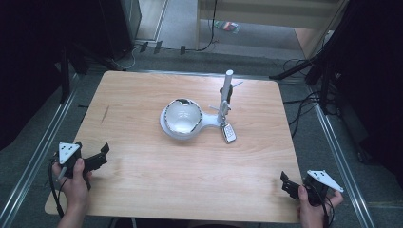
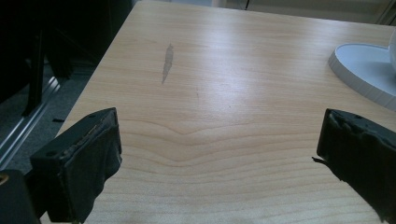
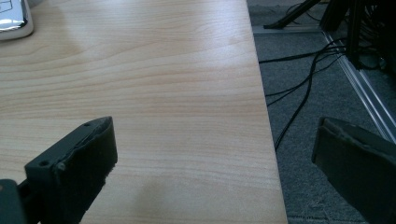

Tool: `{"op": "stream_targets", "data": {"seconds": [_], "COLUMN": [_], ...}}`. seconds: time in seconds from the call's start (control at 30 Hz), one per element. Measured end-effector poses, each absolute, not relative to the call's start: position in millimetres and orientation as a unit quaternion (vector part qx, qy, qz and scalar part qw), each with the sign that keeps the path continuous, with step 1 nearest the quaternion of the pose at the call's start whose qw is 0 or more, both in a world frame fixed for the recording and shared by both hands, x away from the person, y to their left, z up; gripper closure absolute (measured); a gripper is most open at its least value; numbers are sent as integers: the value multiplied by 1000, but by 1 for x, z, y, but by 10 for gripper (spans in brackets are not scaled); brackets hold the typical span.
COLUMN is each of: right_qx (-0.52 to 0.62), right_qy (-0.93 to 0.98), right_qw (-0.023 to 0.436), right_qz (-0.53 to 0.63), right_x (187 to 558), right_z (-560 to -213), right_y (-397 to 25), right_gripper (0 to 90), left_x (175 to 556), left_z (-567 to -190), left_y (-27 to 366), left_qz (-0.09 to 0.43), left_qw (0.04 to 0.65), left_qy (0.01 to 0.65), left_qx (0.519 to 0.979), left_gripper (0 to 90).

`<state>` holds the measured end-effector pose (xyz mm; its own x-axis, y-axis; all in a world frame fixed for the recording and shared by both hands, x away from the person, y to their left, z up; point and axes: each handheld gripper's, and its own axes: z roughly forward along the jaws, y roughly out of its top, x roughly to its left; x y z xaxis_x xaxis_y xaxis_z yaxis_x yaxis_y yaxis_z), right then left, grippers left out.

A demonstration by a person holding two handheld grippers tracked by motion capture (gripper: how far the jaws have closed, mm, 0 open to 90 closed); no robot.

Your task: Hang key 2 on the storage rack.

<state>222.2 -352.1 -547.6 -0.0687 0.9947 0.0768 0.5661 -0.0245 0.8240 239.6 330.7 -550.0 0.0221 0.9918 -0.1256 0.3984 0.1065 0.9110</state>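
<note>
Left gripper (image 1: 97, 156): lower left of the high view, held in a hand (image 1: 76, 183) over the near left corner of the bench; jaws spread wide, holding nothing, bare wood between them in the left gripper view (image 2: 217, 154).
Right gripper (image 1: 286, 183): lower right of the high view, held in a hand (image 1: 311, 206) at the near right corner; jaws wide apart and empty, straddling the bench edge in the right gripper view (image 3: 212, 163).
Bench (image 1: 142, 180): pale wood, grey scuff mark (image 1: 104, 114) toward the left side.
Remote (image 1: 228, 132): small, silver with buttons, flat on the bench just right of centre, touching or just beside the lamp base; well apart from both grippers.
Lamp (image 1: 182, 118): white, round base at centre of the frame, glossy dome head over it.
Lamp post (image 1: 225, 97): white, upright, just behind the remote.
Floor (image 1: 266, 33): grey, cables at upper right.
</note>
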Motion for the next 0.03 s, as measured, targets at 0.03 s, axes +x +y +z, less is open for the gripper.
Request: {"op": "stream_targets", "data": {"seconds": [0.03], "right_qx": [617], "right_qy": [632], "right_qw": [295], "right_qz": [365], "right_x": [222], "right_z": [-547], "right_y": [-352], "right_gripper": [61], "left_x": [240], "left_z": [-550], "left_y": [330], "left_qz": [346], "left_qw": [428], "left_qy": [608], "left_qx": [572], "left_gripper": [1]}}
